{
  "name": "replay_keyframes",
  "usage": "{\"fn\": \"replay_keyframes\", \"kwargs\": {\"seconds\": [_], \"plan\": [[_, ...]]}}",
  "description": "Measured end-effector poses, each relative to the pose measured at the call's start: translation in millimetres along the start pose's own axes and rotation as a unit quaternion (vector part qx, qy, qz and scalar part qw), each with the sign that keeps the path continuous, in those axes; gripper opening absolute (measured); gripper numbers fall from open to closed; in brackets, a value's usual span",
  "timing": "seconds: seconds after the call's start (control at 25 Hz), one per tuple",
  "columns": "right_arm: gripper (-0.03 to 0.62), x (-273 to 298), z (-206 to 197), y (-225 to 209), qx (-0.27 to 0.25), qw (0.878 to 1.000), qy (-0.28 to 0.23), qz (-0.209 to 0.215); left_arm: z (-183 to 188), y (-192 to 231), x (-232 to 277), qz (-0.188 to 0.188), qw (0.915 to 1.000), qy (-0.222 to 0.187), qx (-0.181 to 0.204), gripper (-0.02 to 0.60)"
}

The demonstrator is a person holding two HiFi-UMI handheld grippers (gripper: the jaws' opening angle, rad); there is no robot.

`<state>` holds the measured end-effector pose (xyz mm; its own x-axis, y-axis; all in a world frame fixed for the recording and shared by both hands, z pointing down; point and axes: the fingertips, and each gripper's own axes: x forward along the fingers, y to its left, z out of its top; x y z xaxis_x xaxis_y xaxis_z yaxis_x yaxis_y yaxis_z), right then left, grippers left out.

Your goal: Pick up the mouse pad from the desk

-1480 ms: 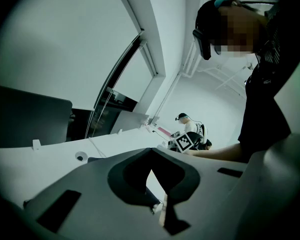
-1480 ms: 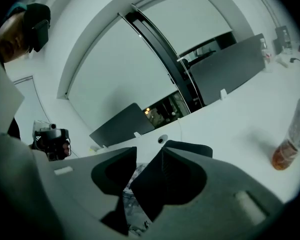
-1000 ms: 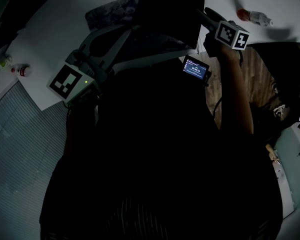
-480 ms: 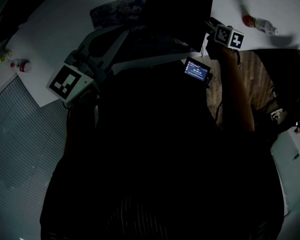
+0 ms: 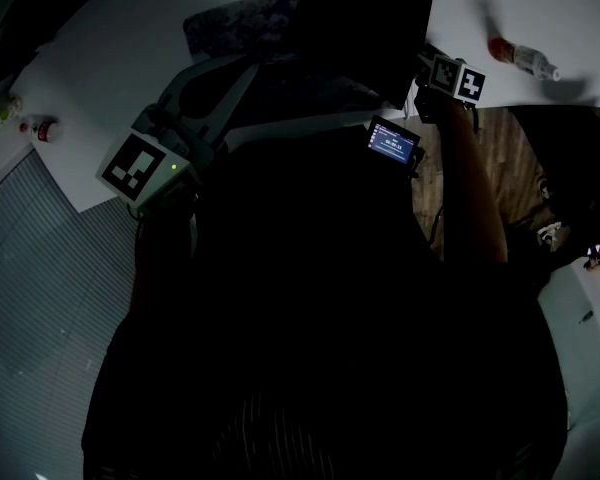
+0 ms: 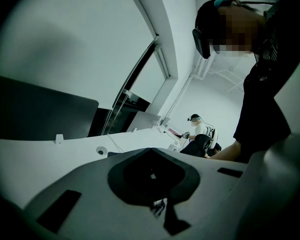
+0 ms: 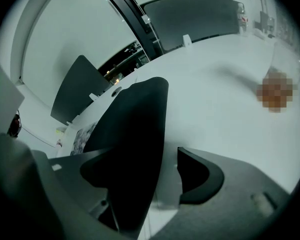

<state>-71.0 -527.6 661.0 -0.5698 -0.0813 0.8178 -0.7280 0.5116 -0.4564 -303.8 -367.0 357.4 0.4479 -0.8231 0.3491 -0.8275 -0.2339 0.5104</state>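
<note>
Mouse pad (image 5: 365, 23) sits between the right gripper's (image 7: 150, 171) opening jaws, over the desk (image 5: 110, 58). Beside the mouse pad, the left gripper (image 6: 151, 176) is closed and empty.

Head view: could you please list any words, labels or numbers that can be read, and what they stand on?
None can be read.
Small lit screen: text too small.
Bottle on the desk: label blurred.
Left cube, right cube: square markers, no words.

Right tool (image 5: 423, 60) at the black mouse pad (image 5: 365, 23) edge, above white desk (image 5: 110, 58).
</note>
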Motion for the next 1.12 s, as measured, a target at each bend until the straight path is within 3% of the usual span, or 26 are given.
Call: {"fn": "replay_keyframes", "kwargs": {"seconds": [0.2, 0.28, 0.52, 0.6, 0.76, 0.92, 1.12], "plan": [[0.308, 6.7, 0.6, 19.7, -0.023, 0.999, 0.008, 0.020, -2.7, 4.6, -2.5, 0.001, 1.0000, -0.001, -0.003, 0.008], [0.206, 10.4, 0.0, 22.4, -0.055, 0.998, 0.019, 0.003, -3.5, 5.5, -1.5, 0.001, 1.0000, -0.002, -0.004, 0.008], [0.030, 2.6, 8.7, 36.8, -0.068, 0.998, 0.017, 0.002, -4.9, 7.4, -4.4, 0.004, 0.9999, -0.004, -0.009, 0.008], [0.017, -7.3, 16.0, 52.0, -0.058, 0.998, 0.004, 0.033, -4.1, 7.3, -5.7, 0.006, 0.9999, -0.009, -0.011, 0.008], [0.017, -32.3, 33.3, 113.7, -0.069, 0.987, -0.022, 0.143, 0.4, 4.0, -7.3, 0.008, 0.9997, -0.020, -0.011, 0.008], [0.017, -62.1, 53.0, 190.0, -0.100, 0.963, -0.053, 0.243, 8.0, -6.6, -12.6, 0.007, 0.9993, -0.035, -0.004, 0.008], [0.018, -118.4, 87.5, 267.8, -0.135, 0.922, -0.109, 0.347, 26.6, -21.1, -26.1, 0.009, 0.9979, -0.064, 0.009, 0.008]]}}
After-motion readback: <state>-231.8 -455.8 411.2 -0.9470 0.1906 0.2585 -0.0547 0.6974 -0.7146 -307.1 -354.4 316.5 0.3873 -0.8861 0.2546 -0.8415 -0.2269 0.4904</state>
